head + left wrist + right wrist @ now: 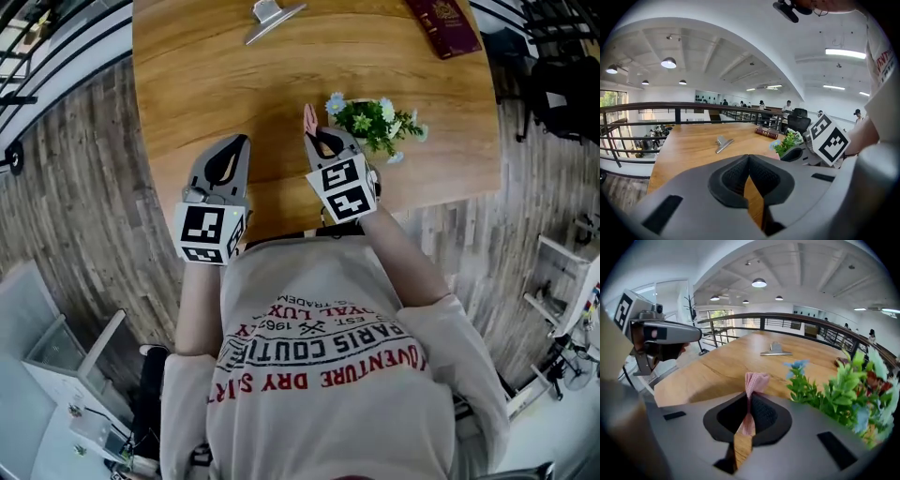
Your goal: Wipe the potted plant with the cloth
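Crumpled pink cloth (754,381), smooth wooden table (187,94)

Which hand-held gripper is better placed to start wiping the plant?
Right. The right hand-held gripper is shut on the pink cloth, beside the potted plant; the left hand-held gripper is shut, empty and farther off.

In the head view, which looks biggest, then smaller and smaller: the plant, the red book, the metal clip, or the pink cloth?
1. potted plant
2. red book, partly cut off at the top edge
3. metal clip
4. pink cloth, only a tip poking out of the right gripper
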`<state>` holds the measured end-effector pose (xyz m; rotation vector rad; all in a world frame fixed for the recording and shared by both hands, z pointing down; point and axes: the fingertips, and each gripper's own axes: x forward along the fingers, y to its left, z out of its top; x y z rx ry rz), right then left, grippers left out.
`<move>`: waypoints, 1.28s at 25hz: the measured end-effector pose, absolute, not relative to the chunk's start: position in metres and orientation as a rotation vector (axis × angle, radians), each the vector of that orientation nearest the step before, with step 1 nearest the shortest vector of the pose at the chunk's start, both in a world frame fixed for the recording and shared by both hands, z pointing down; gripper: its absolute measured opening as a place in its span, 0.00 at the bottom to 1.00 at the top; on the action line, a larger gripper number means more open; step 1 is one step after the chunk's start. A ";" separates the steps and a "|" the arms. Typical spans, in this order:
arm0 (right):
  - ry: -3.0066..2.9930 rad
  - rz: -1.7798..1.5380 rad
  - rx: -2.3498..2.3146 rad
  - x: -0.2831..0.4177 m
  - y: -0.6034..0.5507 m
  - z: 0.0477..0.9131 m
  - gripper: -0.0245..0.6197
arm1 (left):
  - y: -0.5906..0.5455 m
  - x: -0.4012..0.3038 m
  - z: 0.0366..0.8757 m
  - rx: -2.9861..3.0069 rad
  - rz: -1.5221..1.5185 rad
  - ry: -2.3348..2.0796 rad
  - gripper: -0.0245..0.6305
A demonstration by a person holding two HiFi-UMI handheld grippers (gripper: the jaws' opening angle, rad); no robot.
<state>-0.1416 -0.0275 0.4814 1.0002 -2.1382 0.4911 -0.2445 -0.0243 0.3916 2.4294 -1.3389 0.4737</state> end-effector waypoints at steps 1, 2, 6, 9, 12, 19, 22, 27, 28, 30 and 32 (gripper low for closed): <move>-2.122 0.498 1.040 -0.138 -0.028 0.487 0.10 | -0.024 -0.243 0.395 2.430 0.476 -1.323 0.06; -2.106 0.503 1.077 -0.135 -0.029 0.491 0.10 | -0.024 -0.242 0.399 2.431 0.478 -1.309 0.06; -2.063 0.544 1.200 -0.123 -0.034 0.497 0.10 | -0.022 -0.234 0.407 2.442 0.482 -1.256 0.06; -2.032 0.587 1.293 -0.115 -0.038 0.499 0.10 | -0.019 -0.228 0.410 2.450 0.488 -1.225 0.06; -2.003 0.618 1.346 -0.109 -0.036 0.503 0.10 | -0.018 -0.226 0.413 2.455 0.492 -1.211 0.06; -1.953 0.671 1.425 -0.087 -0.021 0.511 0.10 | -0.013 -0.213 0.417 2.487 0.499 -1.157 0.06; -1.940 0.717 1.466 -0.078 -0.015 0.512 0.10 | -0.007 -0.209 0.420 2.492 0.504 -1.134 0.06; -1.917 0.786 1.525 -0.063 -0.008 0.516 0.10 | -0.001 -0.203 0.423 2.503 0.520 -1.106 0.06; -1.913 0.801 1.534 -0.060 -0.007 0.517 0.10 | 0.000 -0.203 0.424 2.504 0.522 -1.102 0.06; -1.908 0.826 1.547 -0.055 -0.004 0.519 0.10 | 0.001 -0.202 0.425 2.507 0.528 -1.096 0.06; -1.907 0.840 1.552 -0.051 -0.001 0.520 0.10 | 0.002 -0.199 0.426 2.510 0.533 -1.091 0.06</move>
